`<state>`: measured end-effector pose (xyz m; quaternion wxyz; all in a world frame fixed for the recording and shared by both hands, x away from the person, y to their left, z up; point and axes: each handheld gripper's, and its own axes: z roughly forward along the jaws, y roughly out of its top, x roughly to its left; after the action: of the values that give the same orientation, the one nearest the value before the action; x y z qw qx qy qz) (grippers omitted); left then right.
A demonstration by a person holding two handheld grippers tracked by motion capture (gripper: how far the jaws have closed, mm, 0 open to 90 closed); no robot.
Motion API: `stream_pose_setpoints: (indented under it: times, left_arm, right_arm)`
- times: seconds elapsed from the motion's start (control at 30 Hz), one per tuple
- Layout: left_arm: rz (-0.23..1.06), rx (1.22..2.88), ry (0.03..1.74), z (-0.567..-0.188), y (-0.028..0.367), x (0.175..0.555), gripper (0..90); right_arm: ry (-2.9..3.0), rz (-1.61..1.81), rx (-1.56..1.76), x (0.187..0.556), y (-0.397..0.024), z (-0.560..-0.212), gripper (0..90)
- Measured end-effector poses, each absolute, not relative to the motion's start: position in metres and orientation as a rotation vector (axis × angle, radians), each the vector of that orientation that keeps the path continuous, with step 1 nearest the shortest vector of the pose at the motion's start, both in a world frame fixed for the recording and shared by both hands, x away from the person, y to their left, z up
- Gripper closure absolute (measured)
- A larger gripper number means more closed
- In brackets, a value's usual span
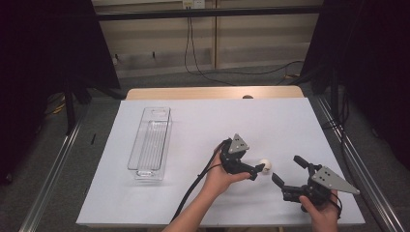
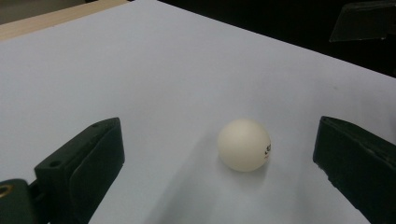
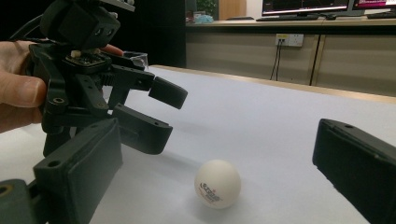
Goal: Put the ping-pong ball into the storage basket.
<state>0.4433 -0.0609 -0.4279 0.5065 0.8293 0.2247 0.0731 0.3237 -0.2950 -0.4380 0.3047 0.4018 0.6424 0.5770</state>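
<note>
Nearest the person's edge of the table, to the right of the ball, the right gripper rests low with its jaws spread wide and nothing between them; it points toward the ball from a little way off, probably waiting as a stop should the ball roll. Just left of the ball, the left gripper is the one at work: its jaws are released and wide apart, and they stand on either side of the white ping-pong ball, which sits on the white table cover between them, touching neither jaw as far as the left gripper view shows. That straddling pose suits a pinch across the ball's widest part, so I judge a grasp to be the step in hand. From the right gripper view the ball lies free on the surface, printed logo facing the camera. Farther from the ball, well apart to its left, a clear plastic bin stands lengthwise and looks empty, likely the place meant for the ball.
</note>
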Motion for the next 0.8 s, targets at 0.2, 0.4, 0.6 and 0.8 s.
stream_pose_setpoints:
  times: [0.2, 0.4, 0.6, 0.8]
  left_arm:
    - [0.174, 2.019, 0.531, -0.429, -0.064, 0.444, 2.3]
    - [0.158, 2.024, 0.530, -0.432, -0.069, 0.444, 3.6]
    - [0.148, 2.026, 0.529, -0.432, -0.075, 0.445, 3.8]
    - [0.141, 2.038, 0.532, -0.433, -0.080, 0.447, 4.1]
  right_arm:
    - [1.704, 1.530, 1.062, 0.324, -0.295, -0.438, 1.2]
    - [1.703, 1.531, 1.065, 0.324, -0.294, -0.438, 1.2]
    - [1.698, 1.536, 1.060, 0.324, -0.295, -0.438, 1.2]
    - [1.700, 1.536, 1.062, 0.324, -0.295, -0.438, 1.2]
